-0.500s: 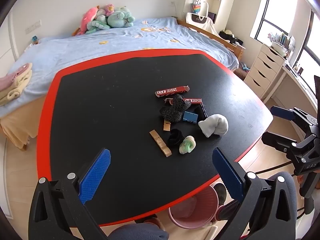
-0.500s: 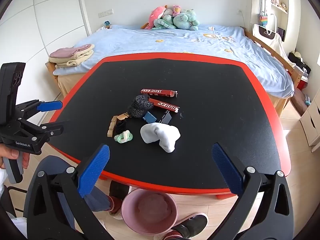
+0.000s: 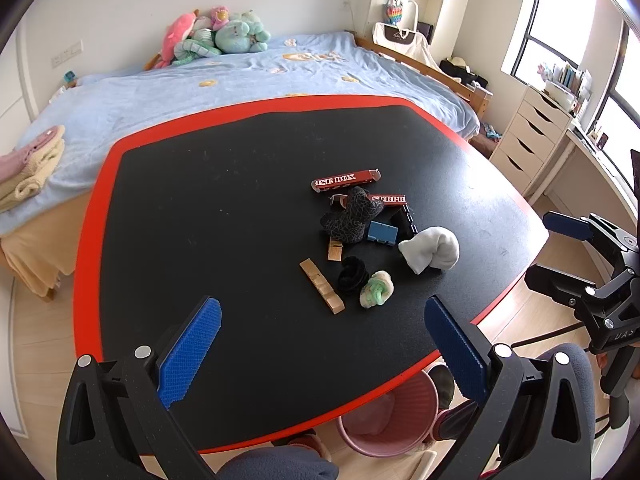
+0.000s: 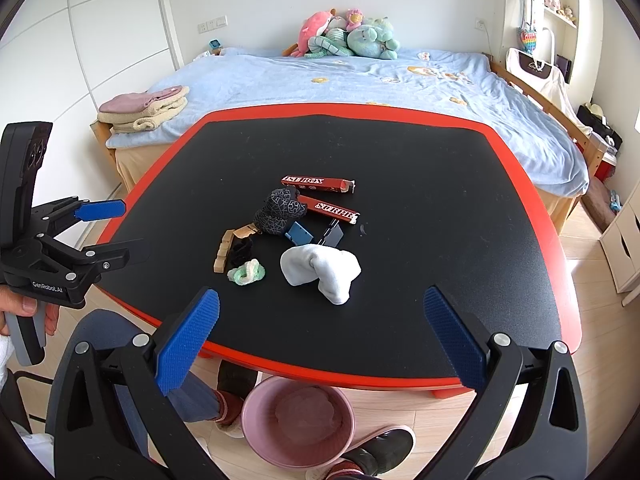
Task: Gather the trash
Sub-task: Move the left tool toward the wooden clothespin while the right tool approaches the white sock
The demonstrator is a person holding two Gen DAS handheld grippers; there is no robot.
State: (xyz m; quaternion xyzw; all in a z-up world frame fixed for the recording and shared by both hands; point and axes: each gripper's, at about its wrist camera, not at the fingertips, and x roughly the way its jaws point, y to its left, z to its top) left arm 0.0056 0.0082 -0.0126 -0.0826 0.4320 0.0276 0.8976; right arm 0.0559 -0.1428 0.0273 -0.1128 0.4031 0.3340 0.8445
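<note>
A heap of small items lies mid-table: two red cartons, a dark patterned cloth, a blue card, a white sock, wooden blocks, a black scrunchie and a green-white scrunchie. My left gripper is open and empty above the table's near edge. My right gripper is open and empty, short of the sock. A pink bin stands on the floor under the table's edge.
The black table has a red rim. A bed with plush toys and folded towels lies behind. White drawers stand at the right. The person's legs and slippers are beside the bin.
Nothing has visibly changed: both grippers stay open and about where they were, and the heap has not moved.
</note>
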